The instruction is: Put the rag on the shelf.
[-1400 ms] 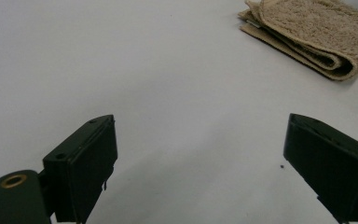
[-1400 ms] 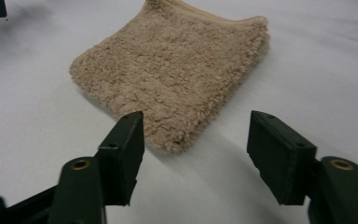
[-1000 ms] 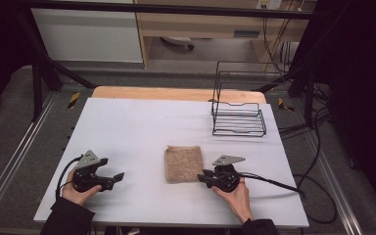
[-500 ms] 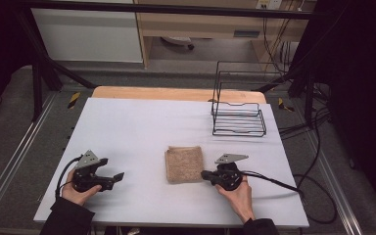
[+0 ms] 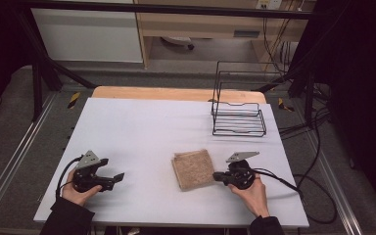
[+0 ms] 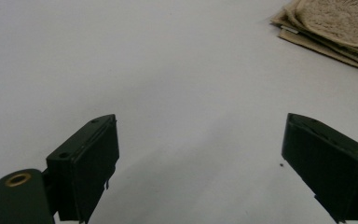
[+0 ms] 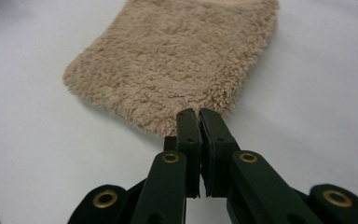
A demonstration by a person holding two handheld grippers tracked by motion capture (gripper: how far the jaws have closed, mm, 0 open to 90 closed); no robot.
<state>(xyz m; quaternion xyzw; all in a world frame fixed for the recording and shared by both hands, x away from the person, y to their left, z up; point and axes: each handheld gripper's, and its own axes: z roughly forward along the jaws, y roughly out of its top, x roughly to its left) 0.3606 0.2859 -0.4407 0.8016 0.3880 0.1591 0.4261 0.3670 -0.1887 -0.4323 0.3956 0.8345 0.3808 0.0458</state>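
Observation:
A folded tan terry towel (image 5: 192,169) lies on the white table (image 5: 147,132), a little right of the middle near the front. My right gripper (image 5: 216,176) lies just right of it, pointing left. In the right gripper view its jaws (image 7: 199,114) are pressed together on the near edge of the towel (image 7: 177,56). My left gripper (image 5: 119,177) rests at the front left, held by a hand. Its jaws stand wide open over bare table (image 6: 200,154) with nothing between them, and the towel (image 6: 335,23) lies far ahead at the upper right.
A black wire rack (image 5: 239,117) stands at the back right of the table. A cable (image 5: 293,188) trails from the right gripper off the right edge. A wooden strip (image 5: 176,93) runs along the far edge.
The right gripper has shifted a little to the right, and the towel has slid and turned slightly with it. The left gripper has stayed put.

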